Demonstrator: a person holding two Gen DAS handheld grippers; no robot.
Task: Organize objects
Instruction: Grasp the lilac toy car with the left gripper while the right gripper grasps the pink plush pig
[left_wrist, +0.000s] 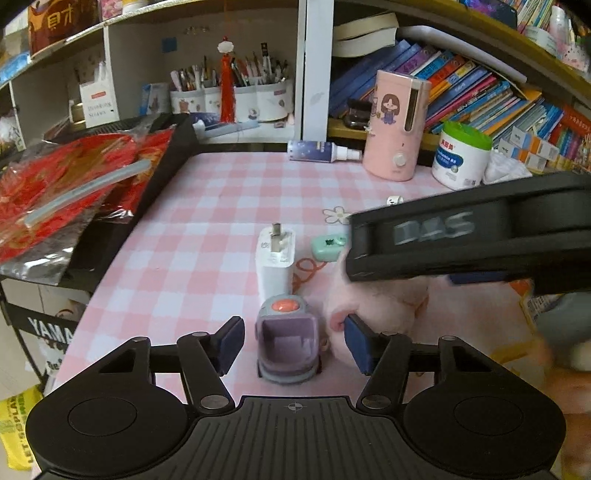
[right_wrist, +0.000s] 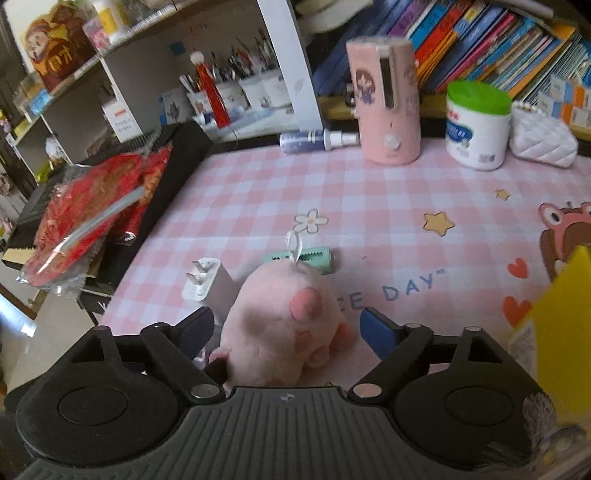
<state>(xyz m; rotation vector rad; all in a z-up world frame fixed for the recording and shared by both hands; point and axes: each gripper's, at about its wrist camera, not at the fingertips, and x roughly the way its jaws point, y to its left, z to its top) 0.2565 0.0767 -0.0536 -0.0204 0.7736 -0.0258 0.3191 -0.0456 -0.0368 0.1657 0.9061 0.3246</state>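
Note:
A small purple toy car (left_wrist: 287, 343) with an orange button stands on the pink checked tablecloth (left_wrist: 221, 206) between the wide-open fingers of my left gripper (left_wrist: 293, 345); neither pad touches it. Behind it lies a white charger plug (left_wrist: 275, 258), also in the right wrist view (right_wrist: 207, 284). A pink plush toy (right_wrist: 288, 325) lies between the open fingers of my right gripper (right_wrist: 286, 330), untouched; in the left wrist view the plush (left_wrist: 373, 302) sits under the right gripper's black body (left_wrist: 461, 236). A mint-green clip (right_wrist: 314, 258) lies beyond it.
At the back stand a pink humidifier (right_wrist: 388, 99), a green-lidded white tub (right_wrist: 476, 125), a spray bottle (right_wrist: 317, 140) and a white quilted pouch (right_wrist: 543, 140). Red packaged decorations (left_wrist: 74, 192) lie on a black keyboard at left. A yellow box (right_wrist: 565, 332) is at right.

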